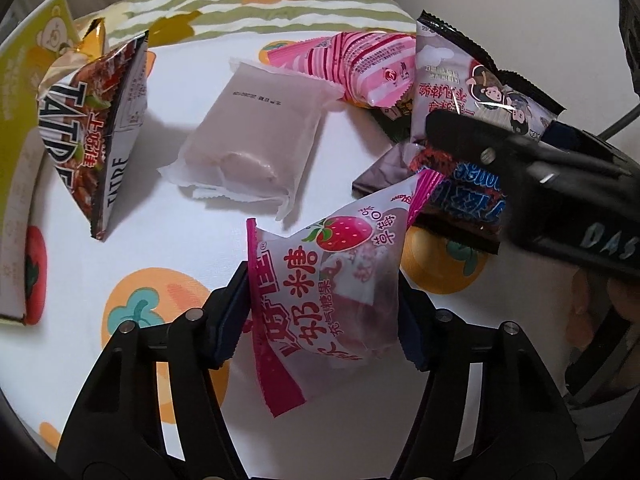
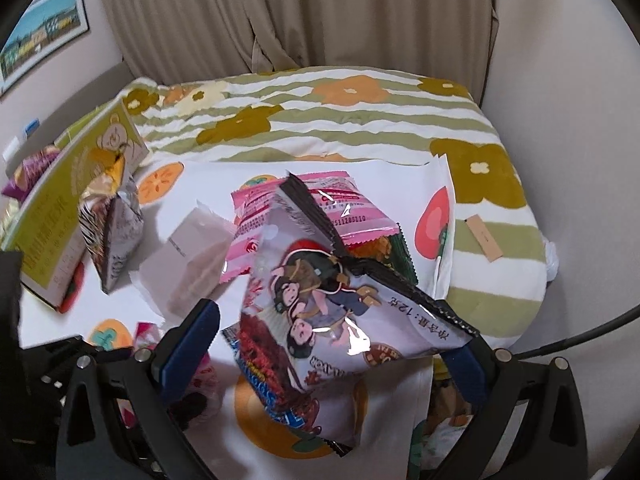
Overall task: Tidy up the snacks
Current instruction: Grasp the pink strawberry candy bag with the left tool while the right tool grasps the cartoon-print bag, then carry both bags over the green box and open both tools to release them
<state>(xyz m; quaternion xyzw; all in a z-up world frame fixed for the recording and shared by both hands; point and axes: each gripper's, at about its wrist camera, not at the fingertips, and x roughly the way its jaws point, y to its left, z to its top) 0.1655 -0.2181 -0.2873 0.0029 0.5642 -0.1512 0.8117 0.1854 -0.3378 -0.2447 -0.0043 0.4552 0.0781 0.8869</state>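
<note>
A strawberry candy packet (image 1: 324, 292) is gripped between the nearly closed jaws of the left gripper (image 1: 322, 312), above the fruit-print sheet (image 1: 180, 240) on the bed. A lavender cartoon snack packet (image 2: 320, 304) is seen between the right gripper's (image 2: 332, 344) jaws; whether it is pinched cannot be told. Farther off, a translucent white pouch (image 1: 248, 136) lies mid-sheet, a pink striped packet (image 1: 360, 64) towards the far edge.

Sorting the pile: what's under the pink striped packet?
A dark green packet pokes out beneath the pink striped packet; most of it is covered, so its label can't be read.
</note>
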